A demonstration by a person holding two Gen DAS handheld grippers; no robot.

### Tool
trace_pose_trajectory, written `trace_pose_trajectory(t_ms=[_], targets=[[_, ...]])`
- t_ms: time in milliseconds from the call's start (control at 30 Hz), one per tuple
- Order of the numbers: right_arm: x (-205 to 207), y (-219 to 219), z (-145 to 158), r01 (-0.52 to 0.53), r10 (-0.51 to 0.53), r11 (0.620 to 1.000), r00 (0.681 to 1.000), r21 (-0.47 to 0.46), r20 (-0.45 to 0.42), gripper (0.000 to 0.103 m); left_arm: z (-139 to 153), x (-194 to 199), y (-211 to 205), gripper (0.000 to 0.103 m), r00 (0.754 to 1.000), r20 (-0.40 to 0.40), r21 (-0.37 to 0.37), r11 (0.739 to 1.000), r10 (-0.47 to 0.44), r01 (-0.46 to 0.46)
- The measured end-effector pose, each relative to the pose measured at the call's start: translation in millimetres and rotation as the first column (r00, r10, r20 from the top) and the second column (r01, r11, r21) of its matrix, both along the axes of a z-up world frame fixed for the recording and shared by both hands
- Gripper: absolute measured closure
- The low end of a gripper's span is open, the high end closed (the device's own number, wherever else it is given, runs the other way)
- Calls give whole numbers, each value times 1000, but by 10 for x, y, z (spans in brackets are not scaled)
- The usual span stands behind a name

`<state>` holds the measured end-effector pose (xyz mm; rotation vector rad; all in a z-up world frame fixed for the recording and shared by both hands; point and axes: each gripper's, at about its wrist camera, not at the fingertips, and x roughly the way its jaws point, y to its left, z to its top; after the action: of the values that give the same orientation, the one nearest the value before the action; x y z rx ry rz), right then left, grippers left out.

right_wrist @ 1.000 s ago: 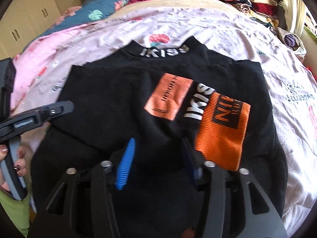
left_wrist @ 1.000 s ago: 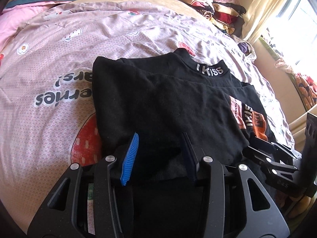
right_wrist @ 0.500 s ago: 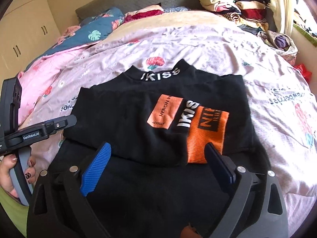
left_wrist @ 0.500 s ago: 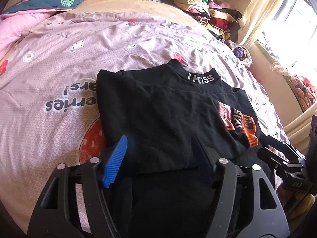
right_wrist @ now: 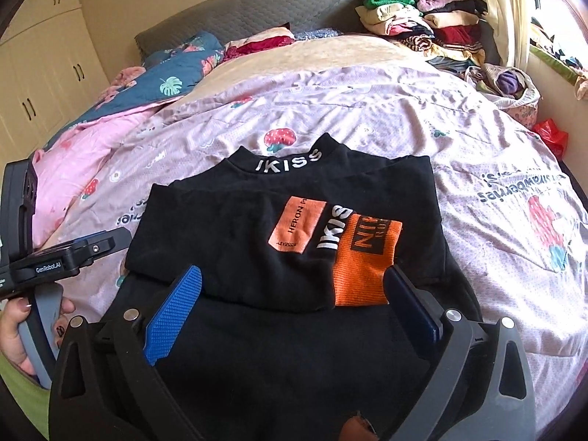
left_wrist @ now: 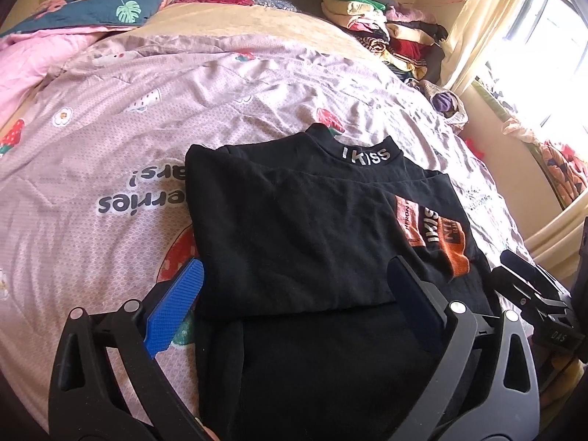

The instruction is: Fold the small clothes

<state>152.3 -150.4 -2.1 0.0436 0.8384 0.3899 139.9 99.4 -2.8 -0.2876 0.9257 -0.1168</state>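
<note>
Two grippers are seen above a black sweatshirt that is laid on a strawberry-print duvet cover on the bed. The garment's lower part has been folded up over its chest, so that an orange patch lies on top, and the collar (lettered IKISS) points towards the headboard. The left gripper is held over the near left edge of the fold; its jaws have just been opening and are spread wide, with nothing pressed between them. The right gripper is held over the near edge by the patch, its jaws likewise just opened wide and gripping nothing. Folded clothes are piled at the bed's far corner.
</note>
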Motion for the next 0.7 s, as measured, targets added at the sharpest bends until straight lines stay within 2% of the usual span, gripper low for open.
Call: trace_pose_trajectory(t_ms=[700], targets=[[-240,-62,329,5,-8,999,997,40,81,4,247,-194,-115,9,998,47,-5,999,-33,33]])
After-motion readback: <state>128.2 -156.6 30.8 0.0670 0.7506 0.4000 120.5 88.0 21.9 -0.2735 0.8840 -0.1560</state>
